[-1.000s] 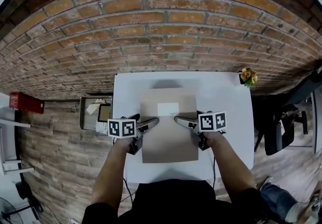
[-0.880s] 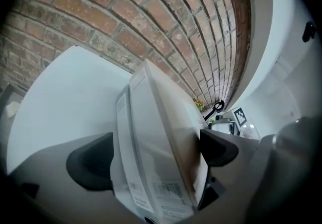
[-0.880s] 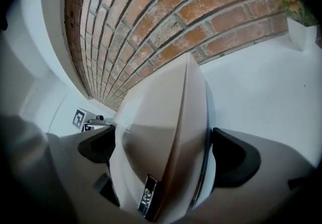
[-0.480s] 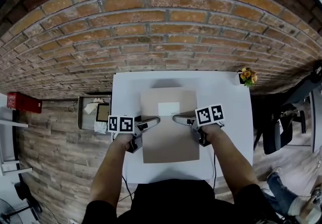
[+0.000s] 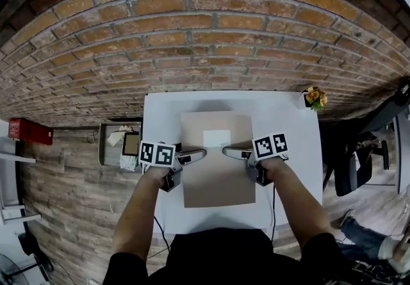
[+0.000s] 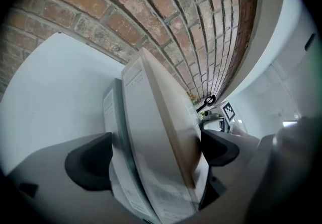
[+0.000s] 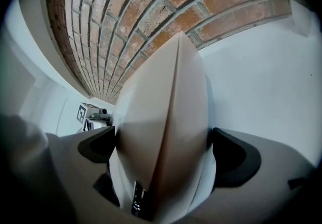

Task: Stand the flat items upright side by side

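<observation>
Left gripper (image 5: pixel 195 156) and right gripper (image 5: pixel 230 151) are pinching the flat items (image 5: pixel 218 178) between them, likely keeping them bunched for upending.

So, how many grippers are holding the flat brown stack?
2. The left gripper clamps the stack at its left edge; the right gripper clamps its right edge. No other gripper shows.

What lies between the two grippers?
The stack of flat items, clamped at its sides by left gripper and right gripper; seen in head view.
</observation>
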Demonstrator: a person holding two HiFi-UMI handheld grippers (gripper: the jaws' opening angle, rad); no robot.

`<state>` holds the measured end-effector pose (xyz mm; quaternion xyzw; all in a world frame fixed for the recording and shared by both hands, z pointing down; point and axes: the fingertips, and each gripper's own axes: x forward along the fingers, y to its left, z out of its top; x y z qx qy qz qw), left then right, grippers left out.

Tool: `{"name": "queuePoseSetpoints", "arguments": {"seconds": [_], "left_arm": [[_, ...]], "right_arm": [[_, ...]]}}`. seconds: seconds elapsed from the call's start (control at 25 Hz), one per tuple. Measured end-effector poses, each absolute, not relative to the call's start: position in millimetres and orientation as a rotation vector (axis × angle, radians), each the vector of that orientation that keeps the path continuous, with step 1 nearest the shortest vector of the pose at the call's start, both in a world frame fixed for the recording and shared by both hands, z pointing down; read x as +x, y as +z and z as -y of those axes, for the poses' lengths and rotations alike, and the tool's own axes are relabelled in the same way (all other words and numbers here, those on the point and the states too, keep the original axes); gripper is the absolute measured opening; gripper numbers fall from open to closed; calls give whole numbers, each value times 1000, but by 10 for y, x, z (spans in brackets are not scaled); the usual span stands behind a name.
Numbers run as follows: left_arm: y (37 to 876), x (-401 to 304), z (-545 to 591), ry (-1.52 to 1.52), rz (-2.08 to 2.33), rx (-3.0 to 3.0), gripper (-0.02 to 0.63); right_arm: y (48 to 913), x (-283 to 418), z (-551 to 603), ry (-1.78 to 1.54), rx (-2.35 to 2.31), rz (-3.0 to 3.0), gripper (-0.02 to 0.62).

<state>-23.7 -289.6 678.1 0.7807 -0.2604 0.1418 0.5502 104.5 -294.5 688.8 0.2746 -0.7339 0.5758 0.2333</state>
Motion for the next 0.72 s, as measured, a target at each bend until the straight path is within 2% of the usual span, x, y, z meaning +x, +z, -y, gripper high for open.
{"name": "queuePoseSetpoints", "arguments": {"seconds": [0.72], "left_arm": [[6699, -359, 2901, 355, 675, 1844, 538]], "right_arm": [[6867, 1057, 2874, 1510, 694, 2034, 586]]}}
